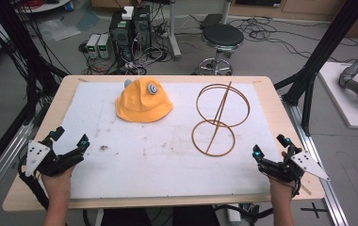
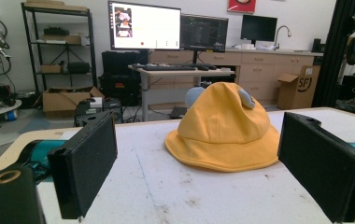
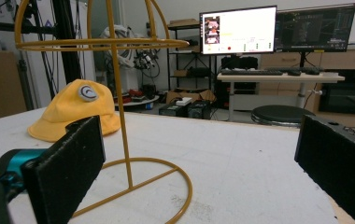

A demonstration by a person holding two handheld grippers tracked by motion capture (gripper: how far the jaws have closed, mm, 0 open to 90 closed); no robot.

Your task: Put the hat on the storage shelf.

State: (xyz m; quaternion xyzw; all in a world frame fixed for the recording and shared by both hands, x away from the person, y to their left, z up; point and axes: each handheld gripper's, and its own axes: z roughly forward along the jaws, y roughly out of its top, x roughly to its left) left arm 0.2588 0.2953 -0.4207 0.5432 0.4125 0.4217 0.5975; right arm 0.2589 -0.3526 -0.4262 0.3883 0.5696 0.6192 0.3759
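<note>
Resting near the table's [image 1: 271, 89] front corners, both grippers, left [image 1: 69, 137] and right [image 1: 270, 145], gape empty. Hat [image 1: 144, 100] lies left of stand [image 1: 220, 117]; likely next: grasp its brim squarely.

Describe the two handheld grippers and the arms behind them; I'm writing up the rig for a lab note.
Both are black frames. The left gripper and the right gripper each carry a grey three-cornered plate with small dark dots and teal accents near the tips. The jaws are flat black rectangular pads with a rough, foam-like face. Black cable trails from the left one. The forearms are bare, no sleeves or gloves in sight.
</note>
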